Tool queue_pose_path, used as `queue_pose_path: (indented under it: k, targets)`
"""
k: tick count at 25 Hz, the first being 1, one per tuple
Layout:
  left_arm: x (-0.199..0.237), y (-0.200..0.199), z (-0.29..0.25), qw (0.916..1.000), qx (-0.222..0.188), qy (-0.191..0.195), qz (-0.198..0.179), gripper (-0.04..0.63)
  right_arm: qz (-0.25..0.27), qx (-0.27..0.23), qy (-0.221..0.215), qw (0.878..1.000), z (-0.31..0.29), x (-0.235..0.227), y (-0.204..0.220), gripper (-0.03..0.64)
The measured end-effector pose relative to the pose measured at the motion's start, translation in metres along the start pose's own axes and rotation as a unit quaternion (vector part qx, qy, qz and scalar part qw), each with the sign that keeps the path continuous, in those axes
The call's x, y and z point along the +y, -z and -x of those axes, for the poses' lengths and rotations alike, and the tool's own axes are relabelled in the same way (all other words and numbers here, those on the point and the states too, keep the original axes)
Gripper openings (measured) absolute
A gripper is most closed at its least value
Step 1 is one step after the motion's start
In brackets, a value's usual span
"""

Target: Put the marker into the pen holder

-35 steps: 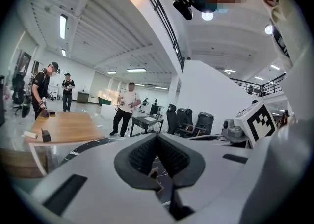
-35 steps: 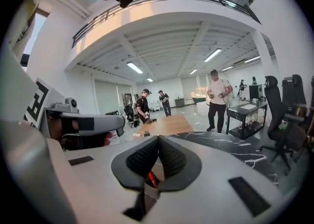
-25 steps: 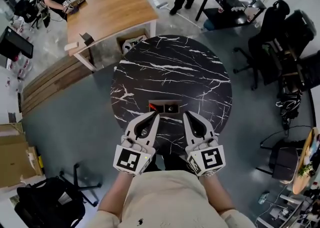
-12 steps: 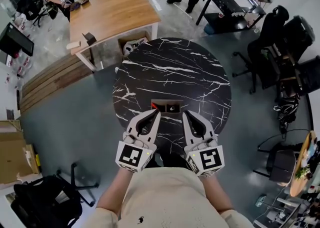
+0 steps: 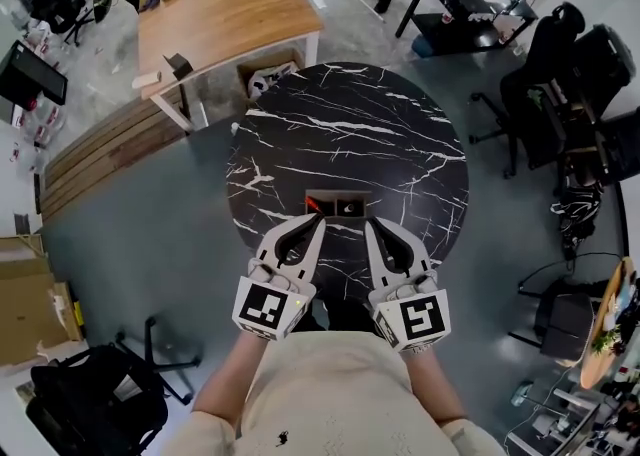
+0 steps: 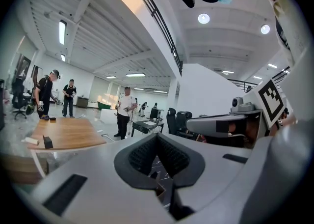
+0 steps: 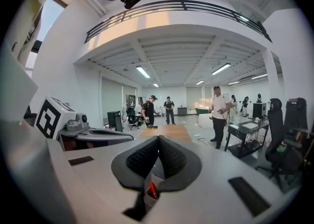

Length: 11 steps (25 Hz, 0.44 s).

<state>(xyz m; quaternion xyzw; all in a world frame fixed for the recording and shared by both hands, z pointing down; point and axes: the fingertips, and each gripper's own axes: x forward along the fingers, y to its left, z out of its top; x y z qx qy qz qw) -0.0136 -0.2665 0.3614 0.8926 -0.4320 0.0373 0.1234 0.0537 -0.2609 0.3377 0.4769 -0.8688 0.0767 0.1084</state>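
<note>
The round black marble desk fills the middle of the head view, with a wooden desk beyond it on the grey floor. Over the marble desk's near edge are the two claws. The left claw and the right claw are each pressed together at the tips, with nothing between them. Just ahead of the tips sits the pen holder — a small box with two compartments. The red marker shows in its left compartment, lying aslant.
</note>
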Motion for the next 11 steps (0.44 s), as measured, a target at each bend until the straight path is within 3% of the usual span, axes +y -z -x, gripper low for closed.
queue_pose_path:
  k: [11]
  targets:
    - [-0.001,0.002,-0.010,0.9998,0.014,0.003,0.011,0.008,-0.002,0.016,0.012,1.000,0.000,-0.009,0.014,0.017]
